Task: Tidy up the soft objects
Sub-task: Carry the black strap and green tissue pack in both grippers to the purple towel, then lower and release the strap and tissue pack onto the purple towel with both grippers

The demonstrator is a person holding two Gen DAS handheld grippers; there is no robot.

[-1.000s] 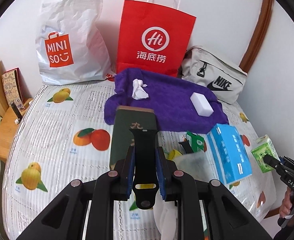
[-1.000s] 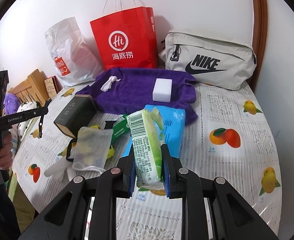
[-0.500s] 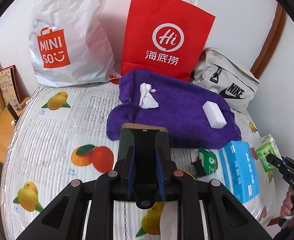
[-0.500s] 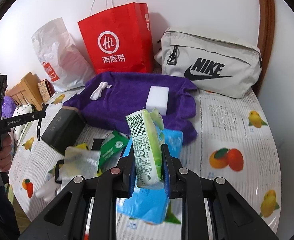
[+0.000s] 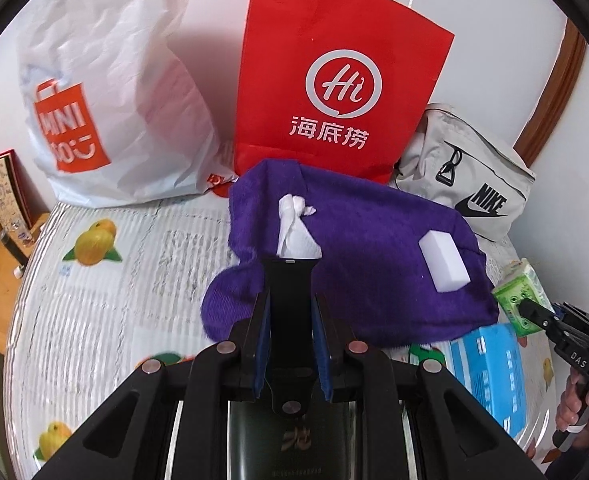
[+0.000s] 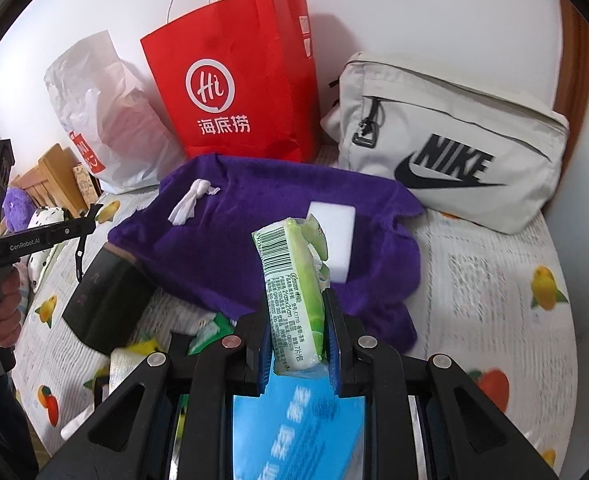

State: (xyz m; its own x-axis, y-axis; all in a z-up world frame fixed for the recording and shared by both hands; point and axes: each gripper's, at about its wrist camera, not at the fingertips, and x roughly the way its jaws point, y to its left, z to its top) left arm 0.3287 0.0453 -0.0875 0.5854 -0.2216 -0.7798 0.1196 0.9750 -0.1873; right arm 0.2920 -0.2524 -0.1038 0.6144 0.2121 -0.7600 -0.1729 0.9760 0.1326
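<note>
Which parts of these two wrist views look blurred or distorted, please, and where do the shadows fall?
Left wrist view: fisheye bends the table edge; the red paper bag is sharp, and the white plastic bag casts a soft shadow on the wall. Right wrist view: the blue tissue pack under the right gripper is smeared, while the Nike bag stays crisp.

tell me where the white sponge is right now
The sponge lies on the right part of the purple towel, in front of the Nike bag; in the right wrist view it sits just behind the held tissue pack.
</note>
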